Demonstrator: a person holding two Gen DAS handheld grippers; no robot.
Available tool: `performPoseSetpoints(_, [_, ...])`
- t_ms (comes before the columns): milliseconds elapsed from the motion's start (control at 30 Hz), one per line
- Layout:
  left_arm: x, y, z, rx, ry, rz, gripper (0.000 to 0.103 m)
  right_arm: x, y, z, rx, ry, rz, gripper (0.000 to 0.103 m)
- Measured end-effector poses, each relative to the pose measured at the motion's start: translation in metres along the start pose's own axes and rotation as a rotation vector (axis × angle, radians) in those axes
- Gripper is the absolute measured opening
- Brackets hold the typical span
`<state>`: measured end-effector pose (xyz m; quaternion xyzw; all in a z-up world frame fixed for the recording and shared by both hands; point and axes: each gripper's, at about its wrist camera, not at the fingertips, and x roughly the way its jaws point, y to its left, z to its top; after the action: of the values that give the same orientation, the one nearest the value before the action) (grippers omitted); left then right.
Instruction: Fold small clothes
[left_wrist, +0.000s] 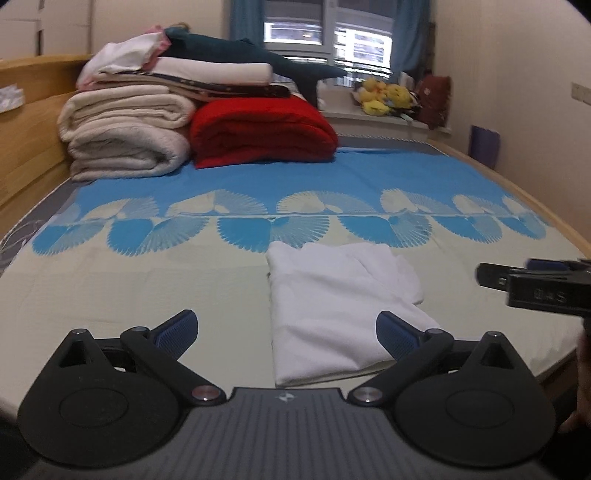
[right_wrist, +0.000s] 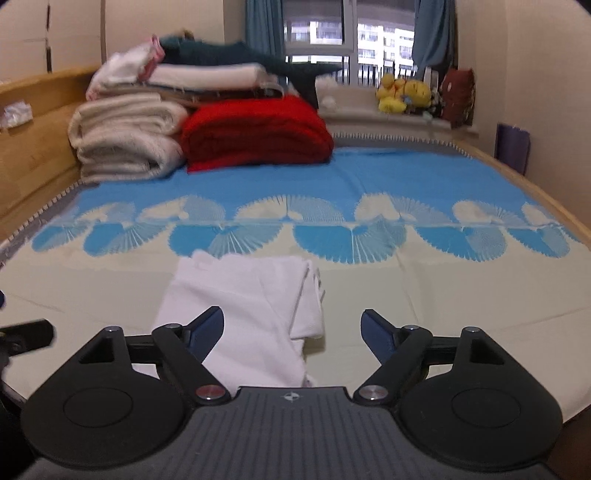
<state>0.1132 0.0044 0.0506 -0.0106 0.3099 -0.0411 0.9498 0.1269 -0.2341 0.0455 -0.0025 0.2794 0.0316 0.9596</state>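
The left gripper (left_wrist: 286, 334) hangs above the near part of the bed with its jaws spread wide and nothing between its blue pads (left_wrist: 177, 330). Just ahead of it and a little toward its right finger lies the folded white garment (left_wrist: 332, 314), flat on the cream part of the bedspread (left_wrist: 147, 280); the garment's near right corner runs behind that finger, and whether they touch cannot be told. The right gripper (right_wrist: 291, 334) is likewise spread, its pads clear of the cloth; from its own camera the white garment (right_wrist: 255, 306) lies ahead and toward its left finger, part of it hidden behind that finger. In the left wrist view the black tip of the right gripper (left_wrist: 535, 284) reaches in beside the garment's right side, apart from it. Farther ahead of both grippers, past the blue fan-patterned band, a folded red blanket (left_wrist: 262, 136) sits beside a stack of beige blankets (left_wrist: 125, 129) topped with more folded linen. Yellow plush toys (left_wrist: 384, 96) rest on the window sill beyond.
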Motion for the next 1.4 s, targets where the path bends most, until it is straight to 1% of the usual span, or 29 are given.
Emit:
performPoseSetpoints(67, [-0.002, 0.000, -0.012, -0.014, -0.012, 0.009, 0.103, -0.016, 0.004, -0.007, 0.011, -0.033, -0.004, 0.087])
performPoseSetpoints(100, [0.001, -0.001, -0.019, -0.013, -0.005, 0.000, 0.103, -0.023, 0.005, -0.011, 0.019, -0.046, -0.009, 0.087])
performPoseSetpoints(167, [0.012, -0.002, -0.028, -0.012, 0.055, -0.011, 0.103, -0.033, 0.005, -0.020, 0.042, -0.059, -0.024, 0.087])
performPoseSetpoints(200, [0.017, -0.003, -0.029, -0.017, 0.081, -0.009, 0.103, -0.036, 0.005, -0.023, 0.057, -0.051, -0.025, 0.087])
performPoseSetpoints(267, [0.026, -0.005, -0.029, -0.014, 0.083, 0.010, 0.103, -0.037, 0.008, -0.028, 0.076, -0.041, -0.014, 0.087])
performPoseSetpoints(333, [0.033, -0.007, -0.029, 0.003, 0.083, 0.022, 0.103, -0.031, 0.015, -0.031, 0.032, -0.017, -0.011, 0.087])
performPoseSetpoints(400, [0.040, -0.008, -0.029, -0.009, 0.099, 0.023, 0.103, -0.021, 0.022, -0.034, -0.004, 0.012, -0.006, 0.087])
performPoseSetpoints(500, [0.048, -0.007, -0.031, -0.032, 0.123, 0.024, 0.103, -0.009, 0.027, -0.037, -0.014, 0.049, 0.003, 0.087])
performPoseSetpoints(600, [0.052, -0.005, -0.029, -0.040, 0.126, 0.031, 0.103, 0.001, 0.031, -0.039, -0.025, 0.073, 0.005, 0.087])
performPoseSetpoints(833, [0.056, -0.002, -0.032, -0.047, 0.141, 0.028, 0.103, 0.007, 0.036, -0.041, -0.039, 0.093, 0.007, 0.087])
performPoseSetpoints(1100, [0.056, -0.004, -0.033, -0.045, 0.145, 0.025, 0.103, 0.005, 0.041, -0.042, -0.062, 0.091, 0.021, 0.087])
performPoseSetpoints(1400, [0.055, -0.004, -0.034, -0.043, 0.147, 0.021, 0.103, 0.005, 0.043, -0.042, -0.057, 0.094, 0.020, 0.087])
